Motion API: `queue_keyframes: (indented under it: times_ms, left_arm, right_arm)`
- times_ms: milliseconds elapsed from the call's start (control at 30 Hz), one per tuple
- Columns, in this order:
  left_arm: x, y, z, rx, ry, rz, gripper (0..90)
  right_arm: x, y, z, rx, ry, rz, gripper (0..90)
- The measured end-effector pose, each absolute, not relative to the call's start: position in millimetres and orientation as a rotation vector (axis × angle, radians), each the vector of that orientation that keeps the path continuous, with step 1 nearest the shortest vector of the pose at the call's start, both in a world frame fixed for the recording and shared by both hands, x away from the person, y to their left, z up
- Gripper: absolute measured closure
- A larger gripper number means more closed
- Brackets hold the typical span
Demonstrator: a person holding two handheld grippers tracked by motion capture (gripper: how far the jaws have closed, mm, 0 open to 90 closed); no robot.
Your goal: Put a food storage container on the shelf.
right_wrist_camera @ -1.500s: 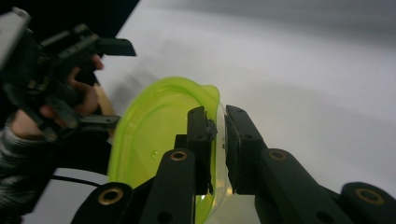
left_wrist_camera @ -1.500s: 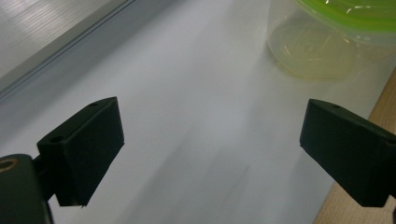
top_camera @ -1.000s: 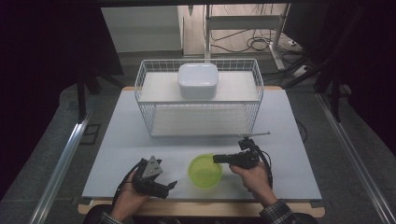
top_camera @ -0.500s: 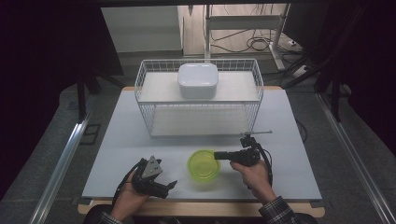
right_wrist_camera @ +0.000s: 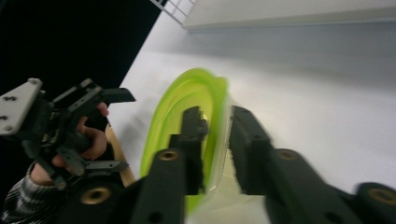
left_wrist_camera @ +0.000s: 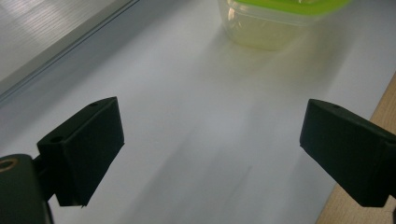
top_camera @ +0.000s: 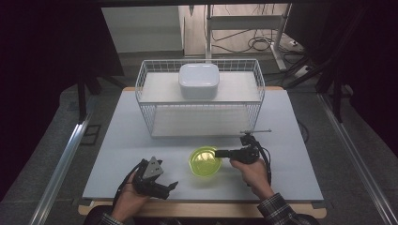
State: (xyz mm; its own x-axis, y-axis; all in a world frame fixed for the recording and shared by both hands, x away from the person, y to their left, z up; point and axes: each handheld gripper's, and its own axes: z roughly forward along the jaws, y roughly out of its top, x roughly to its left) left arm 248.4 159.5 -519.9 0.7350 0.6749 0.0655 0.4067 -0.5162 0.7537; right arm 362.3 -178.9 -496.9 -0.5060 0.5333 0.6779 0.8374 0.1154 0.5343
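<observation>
1. High view: the lime-green translucent plastic bowl (top_camera: 205, 161) sits on the white table (top_camera: 141, 140), in front of the white wire basket (top_camera: 150, 112) that carries a white rounded container (top_camera: 199, 80). The right gripper (top_camera: 220, 153) reaches the bowl's right rim; the left gripper (top_camera: 171, 186) rests left of the bowl, well apart.
2. Left gripper view: its jaws stand wide apart over bare table, with the bowl (left_wrist_camera: 275, 21) ahead of them. Keep this hand parked.
3. Right gripper view: the jaws straddle the bowl's wall (right_wrist_camera: 219, 116), one inside, one outside, and have just been opening; a slight gap seems to show, so the pads no longer press. To release cleanly, widen further, then draw straight back off the rim without tipping the bowl.
</observation>
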Motion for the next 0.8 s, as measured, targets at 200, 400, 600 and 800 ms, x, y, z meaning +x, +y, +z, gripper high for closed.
queue_keyframes:
  times_ms: [200,400,600,800]
  left_arm:
    - [248.3,159.1,-520.0,2.183,0.809,0.456,6.2]
    - [248.5,159.3,-520.2,2.181,0.81,0.454,6.2]
    - [248.4,158.8,-520.2,2.184,0.808,0.457,6.2]
    - [248.2,159.5,-519.7,2.181,0.81,0.459,6.2]
  right_arm:
    - [364.0,-182.7,-500.9,-1.396,-2.059,-1.337,65.4]
    - [364.4,-185.6,-506.2,-1.429,-2.019,-1.306,65.2]
    - [367.8,-185.8,-510.1,-1.412,-1.984,-1.291,81.1]
    - [365.6,-186.0,-504.6,-1.404,-1.97,-1.319,82.1]
